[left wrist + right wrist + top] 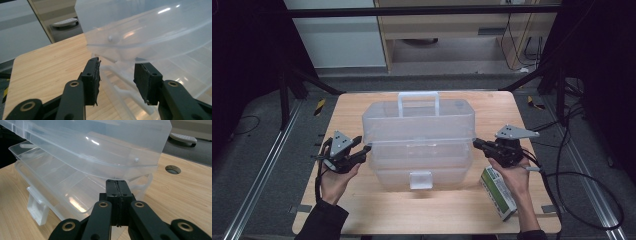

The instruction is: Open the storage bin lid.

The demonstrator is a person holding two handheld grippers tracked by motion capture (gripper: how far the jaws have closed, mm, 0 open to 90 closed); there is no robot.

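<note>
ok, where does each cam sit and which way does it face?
High view: above the person's side, looking forward and down at the clear plastic lidded storage box; both forearms show.
Left gripper view: on the left tool, facing the box's end; open jaws.
Right gripper view: on the right tool, shut, facing the opposite end.
All share the box.

The left gripper (117, 80) has its jaws standing apart at the end of a clear plastic box (150, 32) (its upper tier raised). A white plastic arm (122, 91) lies between them untouched, above the wooden table (47, 62).
</note>
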